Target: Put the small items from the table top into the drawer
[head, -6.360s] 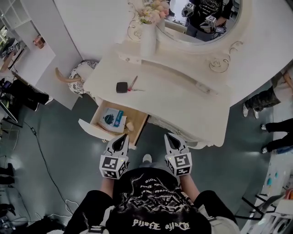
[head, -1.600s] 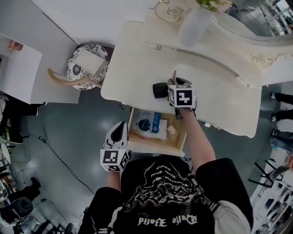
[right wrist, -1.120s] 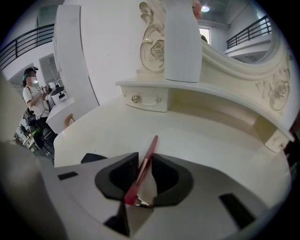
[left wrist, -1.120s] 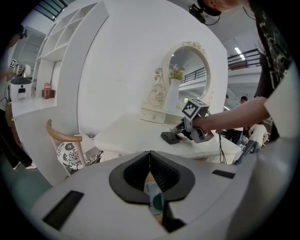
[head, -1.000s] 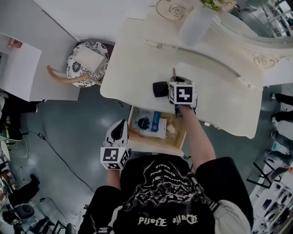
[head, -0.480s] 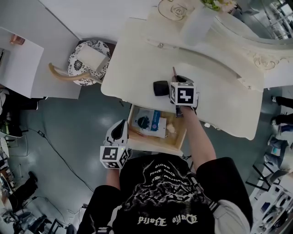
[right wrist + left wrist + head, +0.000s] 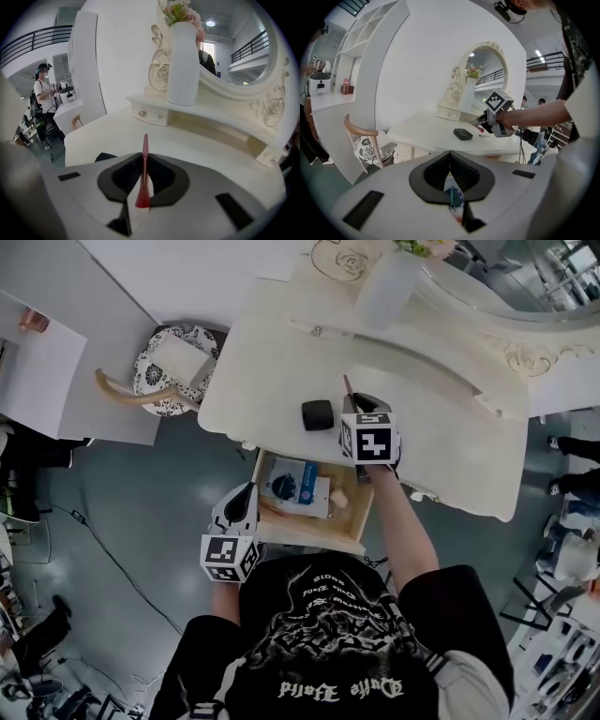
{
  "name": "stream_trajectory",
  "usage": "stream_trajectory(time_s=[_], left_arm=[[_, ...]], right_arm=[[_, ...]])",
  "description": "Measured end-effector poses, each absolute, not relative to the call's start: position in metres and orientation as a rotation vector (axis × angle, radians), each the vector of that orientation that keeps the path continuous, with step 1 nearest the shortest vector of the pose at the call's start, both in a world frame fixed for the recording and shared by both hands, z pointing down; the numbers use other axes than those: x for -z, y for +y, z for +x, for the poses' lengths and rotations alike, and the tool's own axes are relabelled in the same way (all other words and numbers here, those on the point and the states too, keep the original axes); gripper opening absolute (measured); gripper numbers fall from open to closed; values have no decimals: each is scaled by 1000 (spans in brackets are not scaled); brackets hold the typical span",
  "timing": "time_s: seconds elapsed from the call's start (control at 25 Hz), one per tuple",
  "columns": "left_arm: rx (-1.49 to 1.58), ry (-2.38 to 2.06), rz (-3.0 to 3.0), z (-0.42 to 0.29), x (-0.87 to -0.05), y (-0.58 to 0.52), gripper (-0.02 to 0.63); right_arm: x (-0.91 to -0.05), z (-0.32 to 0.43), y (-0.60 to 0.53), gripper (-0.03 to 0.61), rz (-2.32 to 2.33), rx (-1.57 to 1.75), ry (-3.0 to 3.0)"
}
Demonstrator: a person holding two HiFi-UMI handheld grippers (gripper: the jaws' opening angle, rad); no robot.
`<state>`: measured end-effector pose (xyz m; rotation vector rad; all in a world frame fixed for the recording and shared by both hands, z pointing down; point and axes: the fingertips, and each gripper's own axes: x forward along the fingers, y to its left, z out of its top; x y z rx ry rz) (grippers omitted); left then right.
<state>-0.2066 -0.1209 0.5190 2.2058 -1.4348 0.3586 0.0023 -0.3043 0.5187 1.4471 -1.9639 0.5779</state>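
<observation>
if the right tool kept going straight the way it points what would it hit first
Probably the low shelf at the back of the table, below the white vase; depth is unclear.

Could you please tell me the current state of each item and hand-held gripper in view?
Light wooden drawer: open, blue-and-white box inside.
Slim red stick: clamped in the right hand-held gripper.
Small black rectangular case: lying on the white tabletop, untouched.
Right hand-held gripper: shut on the slim red stick.
Left hand-held gripper: shut, empty.
Tall white vase: upright, holding flowers.
</observation>
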Motion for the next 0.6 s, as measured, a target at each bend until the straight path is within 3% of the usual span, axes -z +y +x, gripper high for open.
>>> stream_trajectory(time_s=[0.6], left_arm=[[-352,-1412,2285,-167,-502,-110,15]], right_arm=[[-478,5,-264,51,1371,-483,-2084]])
